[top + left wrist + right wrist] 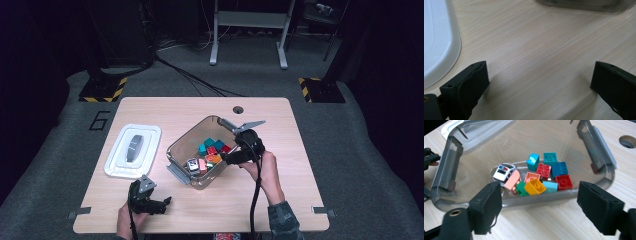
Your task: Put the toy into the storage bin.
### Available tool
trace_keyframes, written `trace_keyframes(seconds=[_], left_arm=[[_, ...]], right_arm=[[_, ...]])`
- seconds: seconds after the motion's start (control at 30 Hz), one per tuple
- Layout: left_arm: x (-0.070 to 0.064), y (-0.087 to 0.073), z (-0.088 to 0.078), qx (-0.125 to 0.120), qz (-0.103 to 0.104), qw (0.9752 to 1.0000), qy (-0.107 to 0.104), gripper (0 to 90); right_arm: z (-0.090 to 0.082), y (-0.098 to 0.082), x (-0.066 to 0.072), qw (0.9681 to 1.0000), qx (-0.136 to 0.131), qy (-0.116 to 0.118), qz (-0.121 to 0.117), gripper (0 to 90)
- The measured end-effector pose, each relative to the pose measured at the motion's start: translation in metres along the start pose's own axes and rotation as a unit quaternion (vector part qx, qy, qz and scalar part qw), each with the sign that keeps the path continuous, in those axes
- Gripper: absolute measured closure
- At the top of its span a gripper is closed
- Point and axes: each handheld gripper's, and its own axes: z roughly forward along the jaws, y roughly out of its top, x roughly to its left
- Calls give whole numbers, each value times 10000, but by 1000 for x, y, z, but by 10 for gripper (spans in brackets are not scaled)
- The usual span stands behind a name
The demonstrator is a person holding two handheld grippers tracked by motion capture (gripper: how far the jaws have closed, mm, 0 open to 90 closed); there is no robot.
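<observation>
Clear bin (186, 145) of toy bricks (544, 176) mid-tabletop (260, 200), beside white lid (133, 150); right gripper (539, 206) at its near rim, jaws wide apart, nothing held; left gripper (540, 80) likewise agape above bare wood.

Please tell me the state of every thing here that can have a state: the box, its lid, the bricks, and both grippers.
Clear box: open, lid off, upright on table.
White lid: flat on table, left of box.
Bricks: loose inside box.
Toy police car: in box, tilted.
Left gripper: open, empty.
Right gripper: open, empty, beside the box.
</observation>
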Motion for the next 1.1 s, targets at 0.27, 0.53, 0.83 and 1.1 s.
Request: trace_keyframes(seconds=[0.27, 0.53, 0.83, 1.1], left_arm=[[0, 0, 0, 4, 26, 10000, -2, 11], [0, 0, 0, -1, 12, 10000, -7, 11], [0, 0, 0, 2, 27, 10000, 4, 12], [0, 0, 0, 1, 16, 10000, -5, 12]], right_arm=[[-10, -29, -9, 9998, -64, -84, 143, 140], [-5, -62, -18, 9989, -177, -247, 368, 85], [21, -109, -30, 9964, -152, -483, 687, 0], [52, -143, -42, 9935, -6, -663, 926, 0]])
